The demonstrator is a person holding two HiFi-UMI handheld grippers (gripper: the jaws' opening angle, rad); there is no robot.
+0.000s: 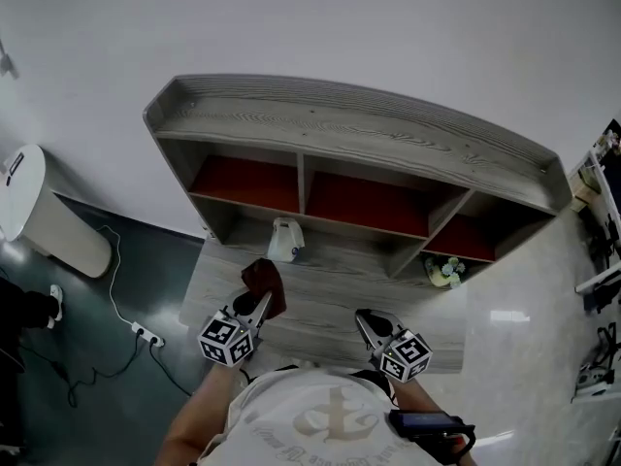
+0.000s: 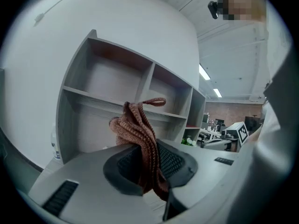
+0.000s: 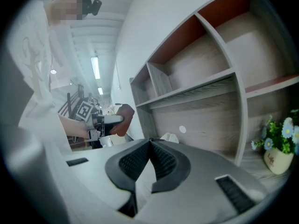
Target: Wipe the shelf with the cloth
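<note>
Cloth (image 2: 140,135) of reddish-brown knit is clamped between the jaws of the left gripper (image 1: 260,306). It bunches above them with a loop sticking up, and a tail hangs below. It is held over the wood-grain counter (image 1: 330,294) in front of the shelf (image 1: 349,129), before the shelf's left end and apart from it. The right gripper (image 1: 366,318) also hangs in front of the shelf, further toward its right end, with its jaws closed tip to tip and nothing between them. A white bottle (image 1: 284,239) stands at the foot of the shelf, below its left compartment. A small pot of flowers (image 1: 444,272) sits in the shelf's lower right corner. The shelf's three compartments are lined in red, and its top board is bare grey wood grain.
</note>
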